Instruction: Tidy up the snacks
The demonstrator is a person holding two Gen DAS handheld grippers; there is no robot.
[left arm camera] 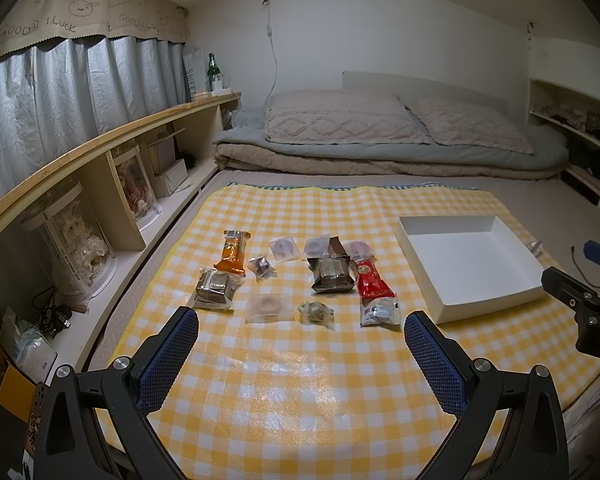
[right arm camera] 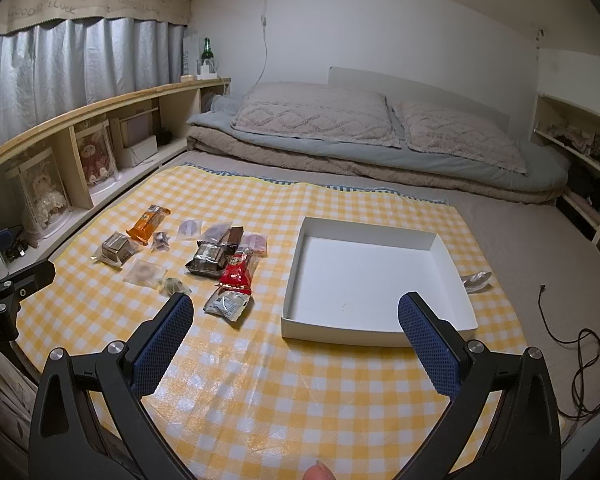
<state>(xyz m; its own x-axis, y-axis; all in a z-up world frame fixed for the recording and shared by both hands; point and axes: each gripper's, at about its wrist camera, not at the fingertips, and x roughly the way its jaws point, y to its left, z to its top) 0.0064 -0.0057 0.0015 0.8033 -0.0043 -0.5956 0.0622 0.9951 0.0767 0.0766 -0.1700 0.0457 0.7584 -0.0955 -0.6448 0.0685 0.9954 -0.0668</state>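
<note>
Several wrapped snacks lie on a yellow checked cloth [left arm camera: 300, 380]: an orange packet [left arm camera: 233, 255], a red packet [left arm camera: 374, 286], two dark foil blocks [left arm camera: 332, 274] [left arm camera: 214, 286], clear round-sweet wrappers [left arm camera: 269, 307] and a small green sweet [left arm camera: 316, 312]. A shallow white box [left arm camera: 496, 278] stands to their right with nothing in it. My left gripper [left arm camera: 300, 328] is open, just short of the nearest snacks. My right gripper [right arm camera: 296, 308] is open too, over the box's [right arm camera: 380, 326] near wall, with the red packet [right arm camera: 238, 270] to its left.
Folded bedding and two pillows [left arm camera: 340, 122] fill the back. A wooden shelf [left arm camera: 100, 148] with dolls in clear cases runs along the left. Cables [right arm camera: 584, 364] trail on the right. A silver wrapper [right arm camera: 476, 280] lies beside the box. A fingertip [right arm camera: 320, 472] shows at the bottom edge.
</note>
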